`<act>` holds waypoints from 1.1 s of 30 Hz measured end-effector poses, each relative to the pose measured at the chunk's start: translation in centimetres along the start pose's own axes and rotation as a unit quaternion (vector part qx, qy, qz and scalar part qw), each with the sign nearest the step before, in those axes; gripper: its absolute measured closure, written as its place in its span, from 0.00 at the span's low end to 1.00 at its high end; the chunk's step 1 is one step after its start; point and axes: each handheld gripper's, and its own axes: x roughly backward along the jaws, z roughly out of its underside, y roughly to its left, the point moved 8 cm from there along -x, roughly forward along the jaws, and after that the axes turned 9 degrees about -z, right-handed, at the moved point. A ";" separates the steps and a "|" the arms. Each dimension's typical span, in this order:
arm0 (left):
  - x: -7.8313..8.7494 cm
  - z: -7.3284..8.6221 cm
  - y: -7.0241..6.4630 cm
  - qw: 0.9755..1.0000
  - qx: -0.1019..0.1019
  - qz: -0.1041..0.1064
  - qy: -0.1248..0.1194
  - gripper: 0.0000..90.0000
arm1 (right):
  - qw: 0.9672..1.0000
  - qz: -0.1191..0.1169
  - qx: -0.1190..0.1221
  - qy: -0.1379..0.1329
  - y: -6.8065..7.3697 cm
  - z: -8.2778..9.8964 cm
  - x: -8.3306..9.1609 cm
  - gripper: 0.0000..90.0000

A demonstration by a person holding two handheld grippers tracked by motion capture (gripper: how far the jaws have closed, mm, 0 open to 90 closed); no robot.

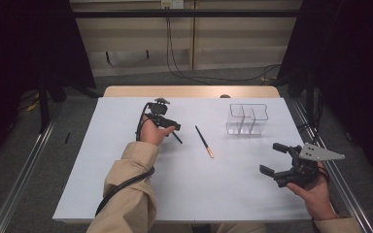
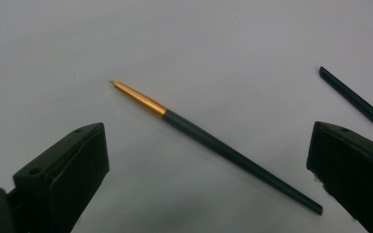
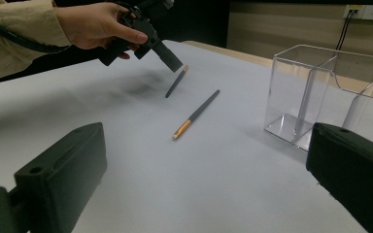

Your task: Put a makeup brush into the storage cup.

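Held the left gripper (image 1: 170, 125), jaws wide apart, over the gold-tipped chopstick (image 2: 213, 145) lying flat on the white table (image 1: 126, 184). Held the right gripper (image 1: 272, 158) apart too. Could have rolled away if pinched crooked.

Lab: black curtains (image 1: 19, 43) and floor rails (image 1: 24, 165).

The left gripper (image 1: 167, 127) hangs out over the table's middle, gripped by the left hand (image 1: 151, 132) with a beige sleeve behind it, jaws spread wide. The right gripper (image 1: 277, 160) sits low at the near right edge (jaws also parted), cradled from below by the right hand (image 1: 313, 191).
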 end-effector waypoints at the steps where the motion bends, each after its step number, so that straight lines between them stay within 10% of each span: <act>1: 0.0 0.1 0.0 1.000 0.001 -0.001 0.006 0.04 | 1.000 0.000 0.000 0.000 0.0 0.0 0.0 0.01; 33: -1.3 0.9 -1.8 0.997 -0.021 -0.036 0.067 0.33 | 1.000 0.003 -0.001 0.006 -0.2 0.1 0.0 0.01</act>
